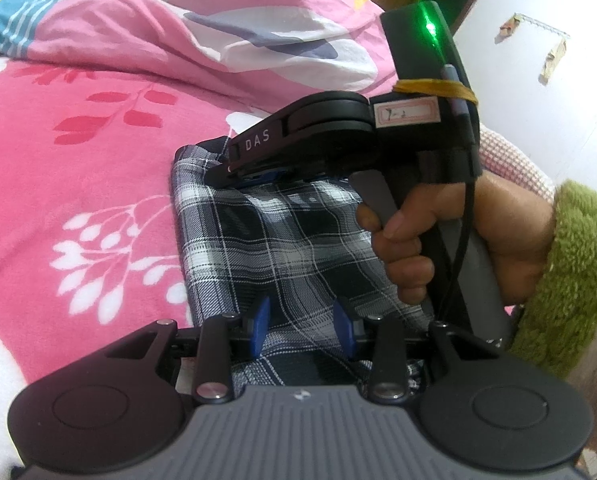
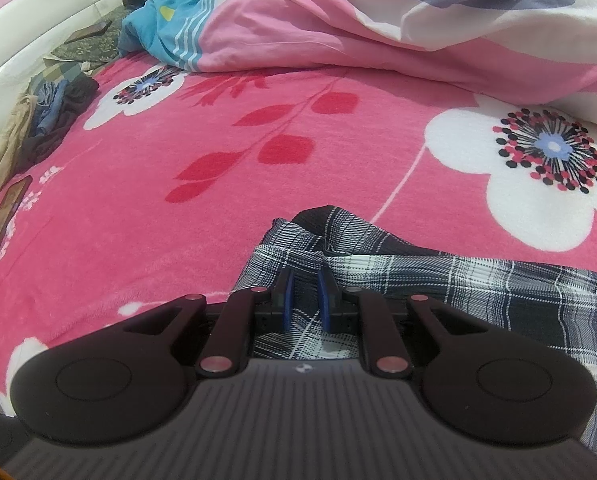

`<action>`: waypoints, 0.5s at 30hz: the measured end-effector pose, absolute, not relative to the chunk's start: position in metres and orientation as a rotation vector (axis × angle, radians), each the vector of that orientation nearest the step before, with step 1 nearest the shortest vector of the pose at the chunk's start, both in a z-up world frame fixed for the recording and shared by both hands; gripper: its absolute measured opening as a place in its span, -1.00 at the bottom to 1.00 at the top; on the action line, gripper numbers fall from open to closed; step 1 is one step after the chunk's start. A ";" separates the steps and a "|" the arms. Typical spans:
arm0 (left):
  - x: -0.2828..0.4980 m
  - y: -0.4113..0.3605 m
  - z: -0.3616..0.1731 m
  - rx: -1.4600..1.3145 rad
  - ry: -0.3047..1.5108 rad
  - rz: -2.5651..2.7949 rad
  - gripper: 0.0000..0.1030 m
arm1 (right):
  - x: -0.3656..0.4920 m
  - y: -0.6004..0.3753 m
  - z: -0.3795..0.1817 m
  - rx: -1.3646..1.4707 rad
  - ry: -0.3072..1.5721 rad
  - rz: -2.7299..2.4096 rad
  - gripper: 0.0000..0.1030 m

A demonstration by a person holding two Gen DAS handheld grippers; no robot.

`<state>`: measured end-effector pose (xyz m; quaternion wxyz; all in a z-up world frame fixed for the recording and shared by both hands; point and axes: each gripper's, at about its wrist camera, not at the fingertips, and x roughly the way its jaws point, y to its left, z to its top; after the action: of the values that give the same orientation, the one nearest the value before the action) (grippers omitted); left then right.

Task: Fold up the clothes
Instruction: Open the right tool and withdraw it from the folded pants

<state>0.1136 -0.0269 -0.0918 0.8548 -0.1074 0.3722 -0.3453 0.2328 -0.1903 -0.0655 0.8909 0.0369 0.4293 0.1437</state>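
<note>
Left wrist view shows a plaid garment lying folded on a pink flowered blanket, its neat left edge running from 11 o'clock down to 7 o'clock. The left gripper hovers over the near part of the cloth with its blue pads standing partly apart; whether they touch the fabric I cannot tell. At 12 o'clock the right gripper, held by a hand, sits at the far corner of the garment. From the right wrist view its pads are narrow, with a bunched fold of the cloth between them. The fabric looks light, thin and limp, likely to sag and slip, so corners and folded edges seem the best places to pinch.
</note>
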 end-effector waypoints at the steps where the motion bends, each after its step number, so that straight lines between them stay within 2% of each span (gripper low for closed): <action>1: 0.113 -0.028 -0.091 -0.217 0.781 -0.727 -0.29 | 0.233 -0.191 -0.064 0.081 0.892 0.299 -0.77; 8: 0.101 -0.036 -0.089 -0.123 0.732 -0.714 -0.27 | 0.202 -0.224 -0.026 0.125 0.802 0.247 -0.62; 15: 0.104 -0.041 -0.085 -0.092 0.747 -0.716 -0.22 | 0.113 -0.305 0.000 0.166 0.728 0.091 -0.56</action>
<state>0.1035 -0.0410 -0.0850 0.8681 -0.0441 0.3569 -0.3422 0.1135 -0.3047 0.0003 0.9300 0.0811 0.3556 0.0445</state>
